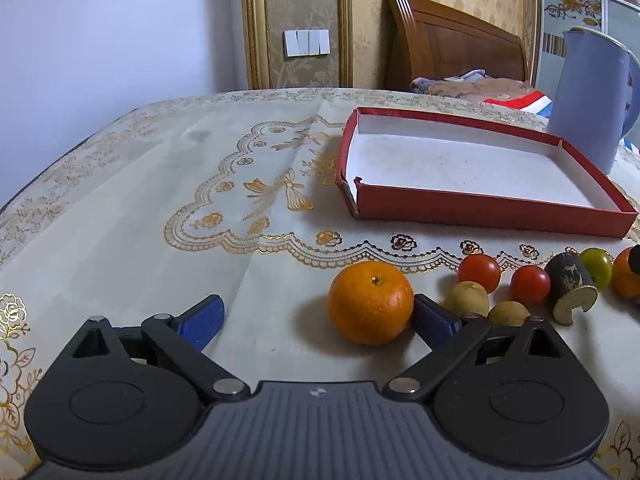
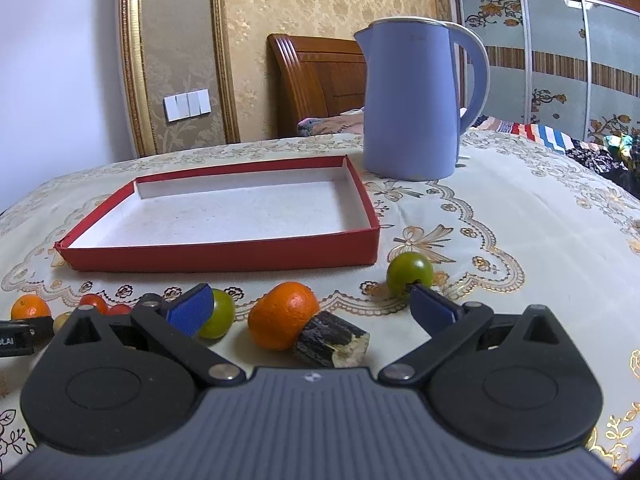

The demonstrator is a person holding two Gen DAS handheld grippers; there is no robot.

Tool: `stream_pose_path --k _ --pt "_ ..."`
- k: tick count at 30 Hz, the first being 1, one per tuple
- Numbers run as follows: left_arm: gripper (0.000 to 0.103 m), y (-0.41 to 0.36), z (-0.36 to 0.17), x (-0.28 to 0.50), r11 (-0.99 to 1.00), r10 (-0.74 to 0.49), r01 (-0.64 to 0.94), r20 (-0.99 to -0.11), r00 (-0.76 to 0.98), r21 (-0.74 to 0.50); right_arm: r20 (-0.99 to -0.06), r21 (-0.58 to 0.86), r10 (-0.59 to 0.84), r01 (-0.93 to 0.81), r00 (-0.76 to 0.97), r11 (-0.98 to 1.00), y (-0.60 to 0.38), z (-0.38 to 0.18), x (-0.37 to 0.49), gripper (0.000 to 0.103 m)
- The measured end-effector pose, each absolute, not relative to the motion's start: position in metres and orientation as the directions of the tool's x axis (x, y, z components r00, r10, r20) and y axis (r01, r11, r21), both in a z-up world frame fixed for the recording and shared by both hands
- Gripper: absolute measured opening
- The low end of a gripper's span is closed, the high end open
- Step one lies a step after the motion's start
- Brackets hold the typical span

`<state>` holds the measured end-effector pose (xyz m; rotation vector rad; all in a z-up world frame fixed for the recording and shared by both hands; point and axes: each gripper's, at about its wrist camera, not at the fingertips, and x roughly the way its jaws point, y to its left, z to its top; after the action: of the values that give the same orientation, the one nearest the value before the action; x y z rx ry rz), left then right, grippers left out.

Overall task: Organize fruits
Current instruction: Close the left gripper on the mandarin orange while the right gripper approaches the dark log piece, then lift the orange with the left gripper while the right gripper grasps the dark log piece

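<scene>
Both tools gape with nothing gripped, the left tool [image 1: 318, 316] straddling an orange [image 1: 371, 303], the right tool [image 2: 310, 312] another orange [image 2: 282, 315], presumably bound for the empty red box [image 1: 480, 208].

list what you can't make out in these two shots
- Left wrist view: a second orange is cut by the right edge, a dark tip in front of it.
- Right wrist view: the small fruits at far left sit half behind the right gripper linkage; their number is unclear.
- Kettle contents: hidden by its wall.
</scene>
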<state>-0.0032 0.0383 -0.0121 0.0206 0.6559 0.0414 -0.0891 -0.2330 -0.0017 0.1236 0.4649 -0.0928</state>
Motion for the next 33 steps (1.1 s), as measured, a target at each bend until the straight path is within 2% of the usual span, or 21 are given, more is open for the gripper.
stream_pose_path --k 2,3,5,6,9,11,22,31,33 --pt "0.095 0.039 -0.011 -0.007 0.999 0.041 -0.028 -0.600 0.799 0.031 -0.459 0.100 -0.058 0.116 0.887 0.988 -0.233 -0.002 -0.088 0.103" --pt "0.090 0.039 -0.011 -0.009 0.999 0.040 -0.029 -0.593 0.804 0.028 -0.459 0.103 -0.053 0.112 0.887 0.988 -0.234 -0.002 -0.088 0.103" --pt "0.068 0.040 -0.010 -0.012 0.999 0.037 -0.027 -0.581 0.813 0.025 -0.451 0.107 -0.046 0.105 0.891 0.989 -0.234 -0.002 -0.089 0.103" --pt "0.052 0.039 -0.010 -0.011 1.000 0.021 -0.010 -0.587 0.809 0.022 -0.444 0.110 -0.041 0.101 0.895 0.989 -0.234 -0.002 -0.090 0.103" --pt "0.049 0.037 -0.011 -0.011 1.000 0.015 0.003 -0.591 0.807 0.029 -0.437 0.118 -0.030 0.090 0.899 0.989 -0.235 -0.001 -0.092 0.103" --pt "0.041 0.037 -0.011 -0.012 1.000 -0.004 0.019 -0.589 0.808 0.019 -0.441 0.125 -0.024 0.087 0.897 0.988 -0.236 -0.002 -0.091 0.103" --pt "0.041 0.035 -0.009 -0.011 1.000 0.008 -0.005 -0.588 0.809 0.007 -0.432 0.132 -0.036 0.103 0.901 0.986 -0.239 -0.001 -0.093 0.103" --pt "0.041 0.031 0.001 -0.009 0.999 -0.016 -0.002 -0.564 0.826 -0.032 -0.406 0.257 -0.066 0.183 0.911 0.949 -0.291 -0.003 -0.121 0.103" --pt "0.041 0.030 0.001 -0.009 1.000 -0.013 -0.002 -0.553 0.833 -0.027 -0.420 0.244 -0.095 0.213 0.903 0.946 -0.305 -0.004 -0.126 0.103"
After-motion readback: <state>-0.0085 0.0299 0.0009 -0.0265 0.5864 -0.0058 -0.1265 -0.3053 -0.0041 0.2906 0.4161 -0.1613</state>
